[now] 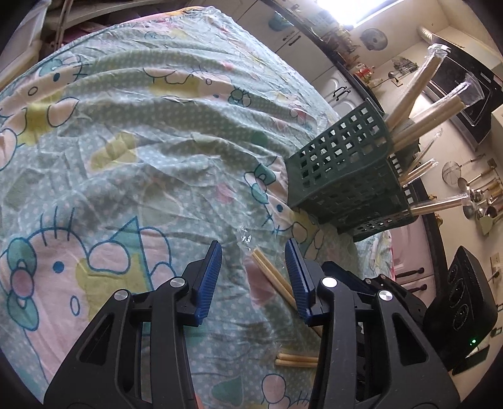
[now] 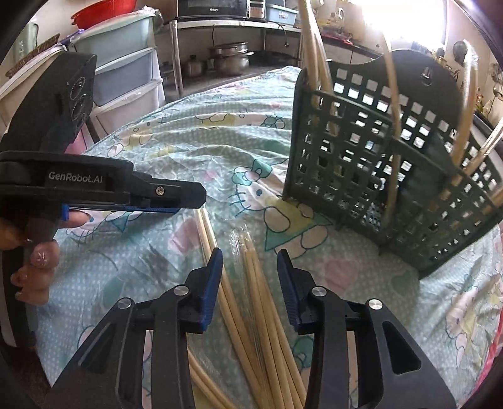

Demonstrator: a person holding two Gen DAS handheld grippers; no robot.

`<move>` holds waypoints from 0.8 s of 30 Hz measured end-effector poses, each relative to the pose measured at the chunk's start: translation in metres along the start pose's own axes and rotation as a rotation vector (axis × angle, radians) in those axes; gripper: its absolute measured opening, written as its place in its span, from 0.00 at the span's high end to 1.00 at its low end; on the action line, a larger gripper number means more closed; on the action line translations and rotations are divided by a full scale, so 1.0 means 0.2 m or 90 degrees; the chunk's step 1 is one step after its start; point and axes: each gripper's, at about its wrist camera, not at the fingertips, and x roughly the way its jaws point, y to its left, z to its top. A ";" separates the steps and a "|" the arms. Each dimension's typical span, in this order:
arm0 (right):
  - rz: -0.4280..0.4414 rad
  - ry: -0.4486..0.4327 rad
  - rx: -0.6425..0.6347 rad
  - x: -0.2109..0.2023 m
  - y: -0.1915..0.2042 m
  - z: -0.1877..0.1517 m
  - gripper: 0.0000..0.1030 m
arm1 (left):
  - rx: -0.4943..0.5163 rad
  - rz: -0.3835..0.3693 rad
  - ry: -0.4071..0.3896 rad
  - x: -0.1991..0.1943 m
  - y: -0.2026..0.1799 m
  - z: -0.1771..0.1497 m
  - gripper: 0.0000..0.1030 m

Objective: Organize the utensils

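A dark green lattice basket (image 1: 345,176) (image 2: 371,151) stands on the cartoon-print tablecloth (image 1: 125,157), with several plastic-sleeved chopsticks (image 1: 418,91) leaning out of it. My left gripper (image 1: 254,245) is open just above the cloth. A pair of bare chopsticks (image 1: 270,273) lies between its jaws, close to the right finger. Another pair (image 1: 297,360) lies nearer me. My right gripper (image 2: 250,253) is open over a bundle of chopsticks (image 2: 251,283) lying on the cloth; a sleeved pair runs between its pads untouched. In the right wrist view the left gripper (image 2: 185,201) shows side-on, held by a hand (image 2: 37,261).
Stacked plastic drawers (image 2: 125,72), metal pots (image 2: 232,56) and a microwave (image 2: 213,8) stand behind the table. Ladles and strainers (image 1: 478,195) hang on the kitchen wall to the right. The right gripper's black housing (image 1: 465,295) sits past the table's right edge.
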 end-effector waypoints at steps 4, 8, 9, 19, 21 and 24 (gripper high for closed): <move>0.004 0.007 -0.005 0.04 0.01 0.03 0.71 | -0.001 0.000 0.000 0.01 0.00 0.01 0.67; 0.011 0.009 -0.006 0.06 0.03 0.06 0.76 | -0.003 0.000 0.000 0.02 0.02 0.02 0.77; 0.013 0.010 -0.006 0.07 0.03 0.07 0.77 | -0.004 0.001 0.000 0.03 0.02 0.02 0.79; 0.016 0.018 0.000 0.10 0.03 0.09 0.82 | -0.008 -0.003 -0.002 0.03 0.05 0.02 0.94; 0.018 0.015 0.002 0.10 0.02 0.08 0.84 | -0.004 -0.004 -0.005 0.02 0.05 0.02 0.95; 0.017 0.009 0.001 0.08 0.01 0.08 0.90 | 0.002 -0.008 -0.011 0.00 0.04 0.03 0.97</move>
